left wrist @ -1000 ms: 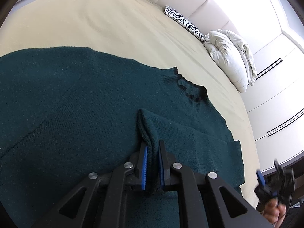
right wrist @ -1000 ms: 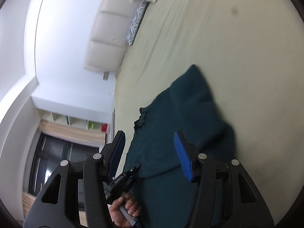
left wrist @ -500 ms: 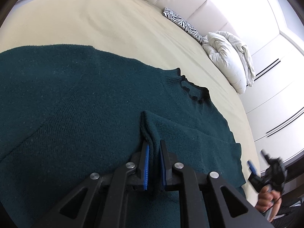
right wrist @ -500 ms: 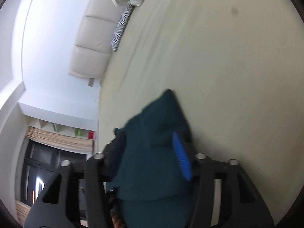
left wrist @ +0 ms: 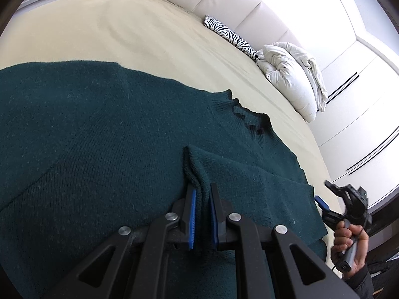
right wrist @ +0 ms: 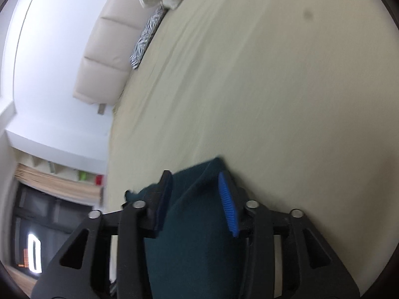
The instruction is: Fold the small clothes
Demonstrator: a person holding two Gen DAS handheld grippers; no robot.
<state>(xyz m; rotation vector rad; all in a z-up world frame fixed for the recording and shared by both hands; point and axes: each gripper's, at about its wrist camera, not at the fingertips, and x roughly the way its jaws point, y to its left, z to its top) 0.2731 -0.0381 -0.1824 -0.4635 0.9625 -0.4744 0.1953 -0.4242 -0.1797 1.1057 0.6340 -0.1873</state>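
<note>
Left hand-held gripper [left wrist: 202,200] pinches a knit sweater [left wrist: 99,137] cuff; right hand-held gripper [right wrist: 197,194], blurred, straddles its corner unclenched on the bed [right wrist: 274,87].

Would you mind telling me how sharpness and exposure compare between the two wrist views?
Left wrist view: sharp on the green sweater, though the wall behind the headboard is blown out by glare. Right wrist view: smeared by motion blur and dimmer, with heavy fisheye bending.

Bedroom: bed [left wrist: 124,32], pillow [left wrist: 286,79], headboard [left wrist: 239,5]
</note>
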